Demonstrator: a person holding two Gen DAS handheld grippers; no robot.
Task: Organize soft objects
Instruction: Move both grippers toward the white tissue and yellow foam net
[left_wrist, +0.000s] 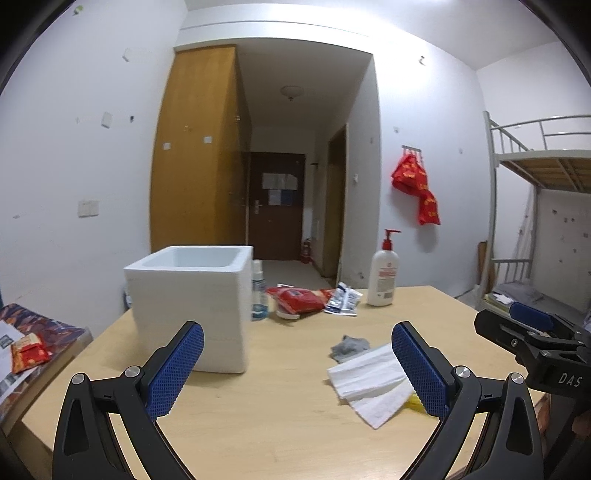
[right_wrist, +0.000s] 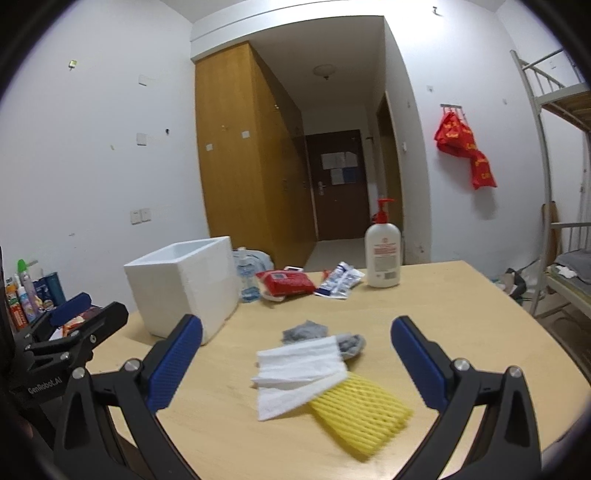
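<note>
Right wrist view: your right gripper (right_wrist: 296, 360) is spread wide, holding nothing, hovering over the soft pile mid-table: white tissue (right_wrist: 295, 373) lying over a yellow foam net (right_wrist: 364, 413), grey cloth (right_wrist: 349, 343) touching behind. Your left gripper (left_wrist: 297, 363) is also wide and empty, just right of the white foam box (left_wrist: 188, 302). Red packet (right_wrist: 286, 282) and pump bottle (right_wrist: 382, 254) sit at the far edge of the wooden table (right_wrist: 461, 314).

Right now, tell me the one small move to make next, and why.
Probably lower the right gripper onto the white tissue and close. Both grippers are open and empty, the tissue lies loose on top of the yellow foam net and grey cloth, centred between the right fingers, with the foam box open nearby.
</note>
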